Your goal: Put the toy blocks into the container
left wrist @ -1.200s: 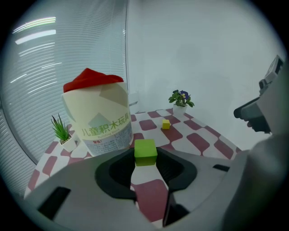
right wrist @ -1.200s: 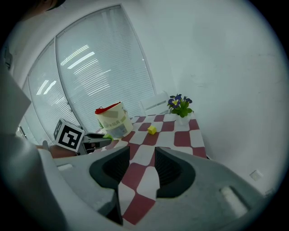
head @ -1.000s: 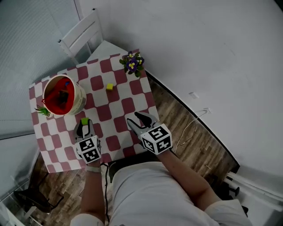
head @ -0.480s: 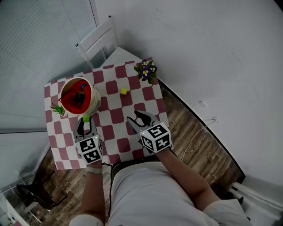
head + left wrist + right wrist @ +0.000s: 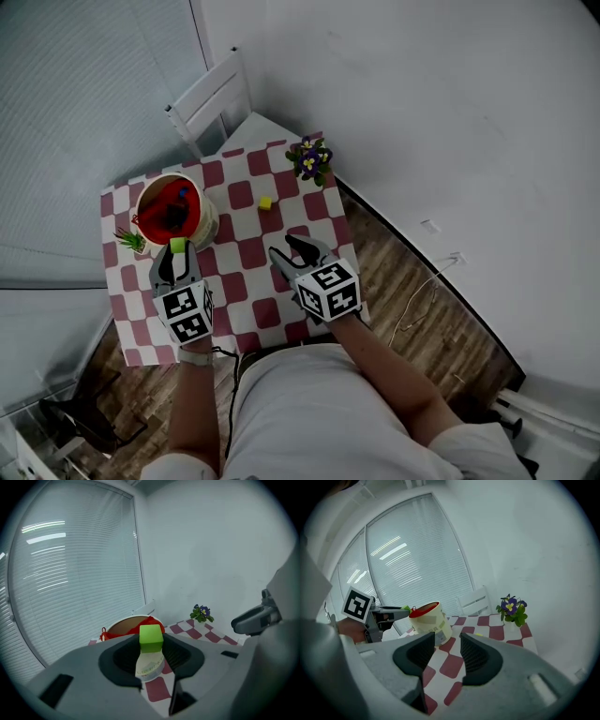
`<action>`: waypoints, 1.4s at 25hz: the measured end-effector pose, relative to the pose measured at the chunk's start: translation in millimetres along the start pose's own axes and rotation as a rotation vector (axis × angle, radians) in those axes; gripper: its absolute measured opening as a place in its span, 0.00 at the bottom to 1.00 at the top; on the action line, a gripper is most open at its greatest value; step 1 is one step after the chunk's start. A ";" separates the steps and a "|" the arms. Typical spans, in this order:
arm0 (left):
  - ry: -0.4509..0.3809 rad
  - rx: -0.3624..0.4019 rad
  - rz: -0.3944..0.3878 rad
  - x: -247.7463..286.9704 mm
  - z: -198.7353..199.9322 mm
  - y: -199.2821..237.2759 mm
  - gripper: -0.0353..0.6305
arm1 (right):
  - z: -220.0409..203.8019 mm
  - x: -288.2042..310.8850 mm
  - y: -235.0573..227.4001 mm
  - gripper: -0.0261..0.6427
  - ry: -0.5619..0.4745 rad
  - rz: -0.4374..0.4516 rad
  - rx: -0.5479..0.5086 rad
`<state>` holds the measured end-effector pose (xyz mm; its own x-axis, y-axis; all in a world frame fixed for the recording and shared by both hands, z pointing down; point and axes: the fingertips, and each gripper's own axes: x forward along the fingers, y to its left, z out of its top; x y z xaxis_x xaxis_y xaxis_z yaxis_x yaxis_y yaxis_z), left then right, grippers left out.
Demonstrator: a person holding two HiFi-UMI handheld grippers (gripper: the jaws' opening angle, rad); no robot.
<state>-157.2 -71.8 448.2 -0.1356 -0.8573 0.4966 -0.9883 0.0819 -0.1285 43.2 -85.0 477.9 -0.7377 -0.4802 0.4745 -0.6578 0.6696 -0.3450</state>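
**Green block pinched beside the container, yellow block left on the worktop**

The green block (image 5: 177,246) is pinched at the very tips of the left hand-held gripper (image 5: 176,257), just beside the container (image 5: 207,225) and near its rim. In the left gripper view the block (image 5: 151,638) is seen clamped on two opposite flat faces, its top standing proud of the jaws. It is judged light, stiff and smooth-sided. A square grip on parallel faces is what is called for, since a pinch across corners could let it twist or pop out. Little is held at the tips, so a slip is possible. A drop into the container should do it no harm.

The right hand-held gripper (image 5: 292,255) is held low over the near edge of the worktop (image 5: 246,253). Its jaws are spread, with only checked cloth seen between them.

A yellow block (image 5: 265,202) is left lying on the cloth, well apart from both grippers, between the container and the flower pot (image 5: 310,159). Inside the red lining a blue piece (image 5: 184,194) can be made out.

A pale label is seen on the container wall (image 5: 433,620), but its print is too small to be read. No brand can be made out anywhere. Only the square black-and-white markers on the gripper cubes are clear.
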 end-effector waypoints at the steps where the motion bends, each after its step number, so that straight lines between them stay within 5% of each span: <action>1: -0.005 0.003 -0.002 1.4 2.6 0.9 0.27 | 0.0 0.5 -0.1 0.30 0.000 -0.003 0.001; 10: -0.036 -0.003 0.000 16.1 21.4 16.9 0.27 | -1.9 4.3 -4.0 0.30 0.006 -0.032 0.014; 35: 0.005 -0.028 -0.015 20.7 -5.9 18.6 0.29 | -16.2 10.2 -15.2 0.30 0.043 -0.064 0.001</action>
<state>-178.8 -84.9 461.2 -0.1207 -0.8562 0.5023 -0.9918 0.0829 -0.0970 48.2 -90.8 501.2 -0.6866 -0.4974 0.5303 -0.7039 0.6372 -0.3137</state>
